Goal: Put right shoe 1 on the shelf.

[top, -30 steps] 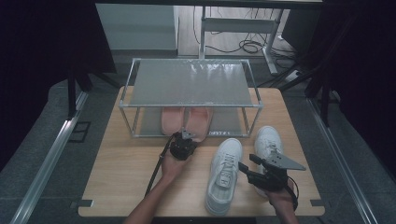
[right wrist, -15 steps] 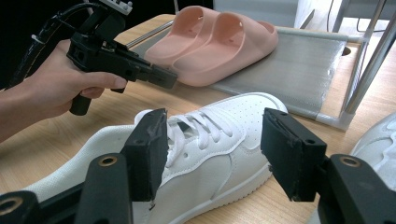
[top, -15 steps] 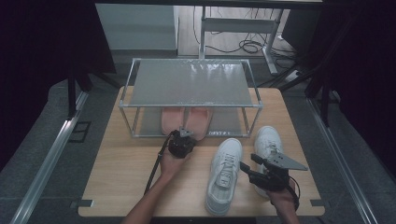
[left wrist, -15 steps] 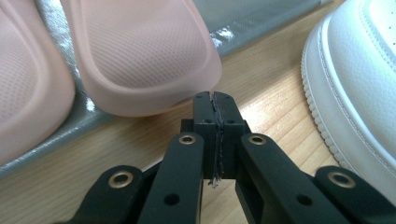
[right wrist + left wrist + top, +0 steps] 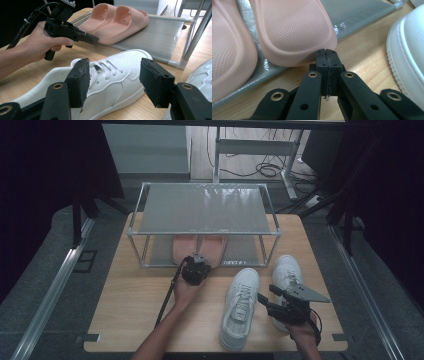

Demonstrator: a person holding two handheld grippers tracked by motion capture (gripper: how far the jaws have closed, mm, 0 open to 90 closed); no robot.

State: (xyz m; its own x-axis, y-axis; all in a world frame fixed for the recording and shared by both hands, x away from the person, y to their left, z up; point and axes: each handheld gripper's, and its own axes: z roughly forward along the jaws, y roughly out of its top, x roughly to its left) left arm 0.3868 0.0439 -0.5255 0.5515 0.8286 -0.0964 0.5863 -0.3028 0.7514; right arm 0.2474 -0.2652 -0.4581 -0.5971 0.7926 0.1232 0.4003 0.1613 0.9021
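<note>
Two pink slippers lie side by side on the lower shelf of a metal rack. My left gripper is shut with nothing between its jaws. In the left gripper view its tip rests right at the heel of the nearer pink slipper. A white sneaker lies on the wooden table in front of the rack, with a second white sneaker to its right. My right gripper is open beside the first sneaker. In the right gripper view its jaws stand wide apart in front of that sneaker, not touching it.
The rack's grey lower shelf and its metal legs stand just behind the sneakers. The table's bare wood stretches to the left. Dark curtains hang on both sides, and cables lie on the floor behind the table.
The left gripper has crept a little toward the slippers' heels. The right gripper and both sneakers have stayed in place.
</note>
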